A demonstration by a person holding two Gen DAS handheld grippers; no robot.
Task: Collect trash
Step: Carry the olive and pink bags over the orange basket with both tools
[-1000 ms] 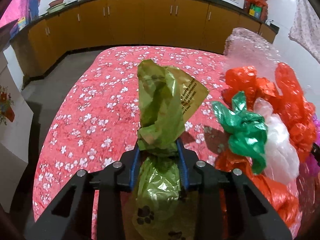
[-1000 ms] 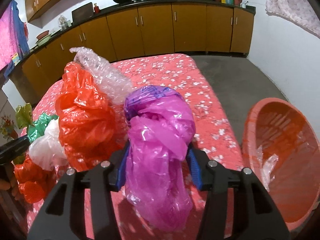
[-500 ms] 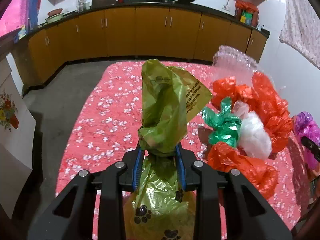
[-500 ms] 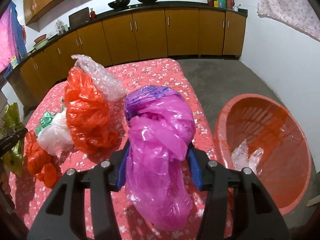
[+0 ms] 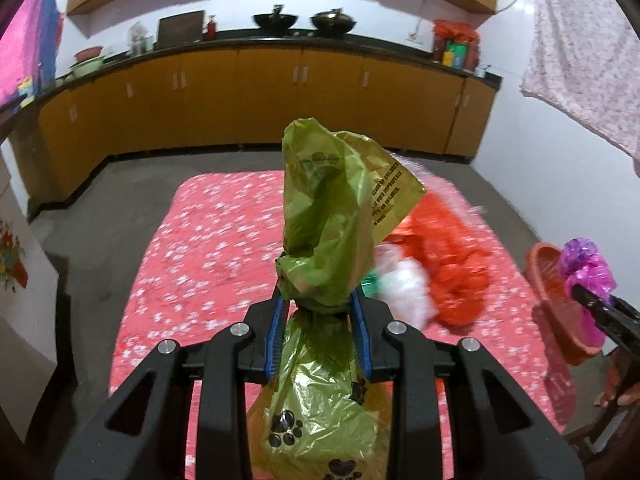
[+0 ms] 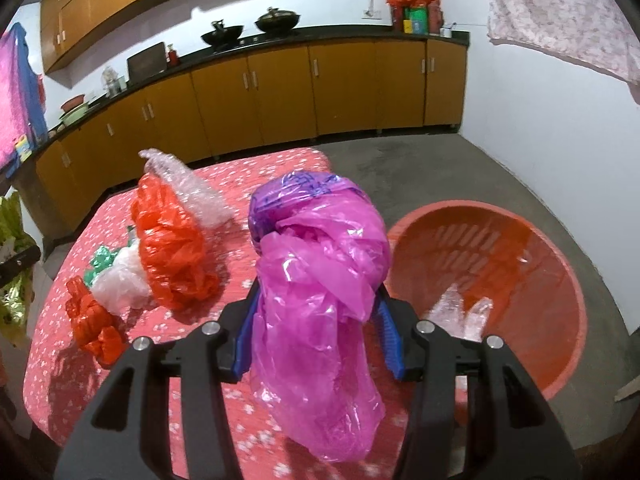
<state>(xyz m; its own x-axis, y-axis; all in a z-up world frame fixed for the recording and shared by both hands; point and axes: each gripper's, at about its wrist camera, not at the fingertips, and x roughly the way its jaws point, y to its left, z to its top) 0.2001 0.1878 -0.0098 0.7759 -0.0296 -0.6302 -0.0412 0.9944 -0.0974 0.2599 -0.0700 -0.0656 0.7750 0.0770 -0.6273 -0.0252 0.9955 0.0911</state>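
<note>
The pink bag (image 6: 320,304), crumpled with a purple printed knot at its top, stands clamped between the blue pads of the right gripper (image 6: 316,332), its loose tail hanging below the jaws and its long axis running roughly upright. Just to its right, and lower, sits the orange basket (image 6: 560,280) on the floor beside the table, its mouth facing up with a scrap of clear plastic (image 6: 460,312) already inside; so the drop lies to the right of and below this hand, which is plainly the nearer of the two. The green bag (image 5: 328,232), printed with paw marks, is pinched at its neck by the left gripper (image 5: 318,320), jaws drawn tight on it, held above the red floral tablecloth (image 5: 208,248). From that side the basket shows only at the far right edge, well apart, beyond the right gripper. On the cloth remain an orange bag (image 6: 172,248), a smaller orange one (image 6: 92,324), a white bag (image 6: 120,280), bubble wrap (image 6: 184,188) and what looks like a green scrap (image 6: 100,260), partly hidden.
</note>
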